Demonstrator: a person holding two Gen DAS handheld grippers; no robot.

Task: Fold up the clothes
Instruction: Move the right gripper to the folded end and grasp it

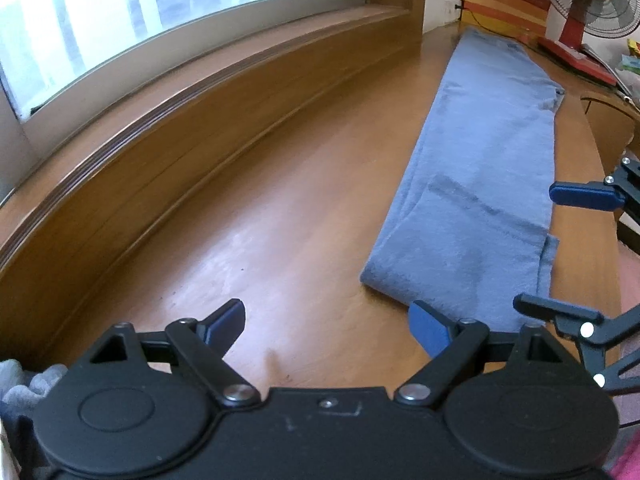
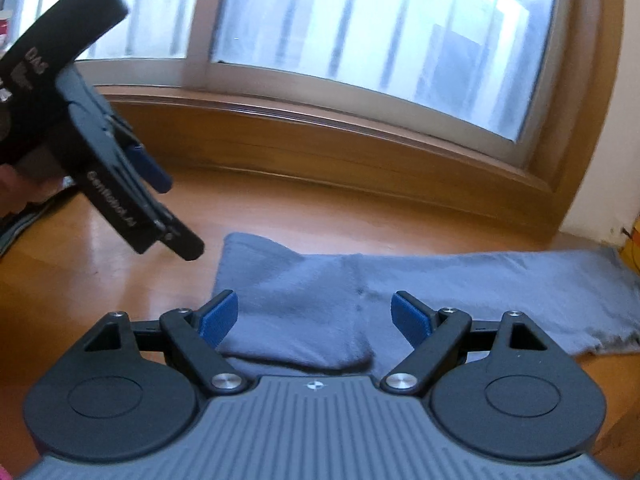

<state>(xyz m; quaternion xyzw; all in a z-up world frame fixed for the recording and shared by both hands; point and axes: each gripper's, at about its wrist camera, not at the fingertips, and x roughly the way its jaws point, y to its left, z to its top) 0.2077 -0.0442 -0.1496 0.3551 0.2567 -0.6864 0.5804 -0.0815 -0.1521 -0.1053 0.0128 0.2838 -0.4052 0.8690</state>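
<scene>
Grippers: left (image 1: 326,326) and right (image 2: 316,316), jaws apart, empty. Cloth (image 1: 480,184) beyond, long blue strip flat on wood table (image 1: 280,220) by window (image 1: 160,8). Likely soft, light, limp; best pinched at near end corners.

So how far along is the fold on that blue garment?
Done: the blue garment lies on the wooden surface as a long narrow strip, with one end doubled over. In hand: nothing; the left gripper and right gripper are both open and empty. Left: probably folding the strip shorter.
</scene>
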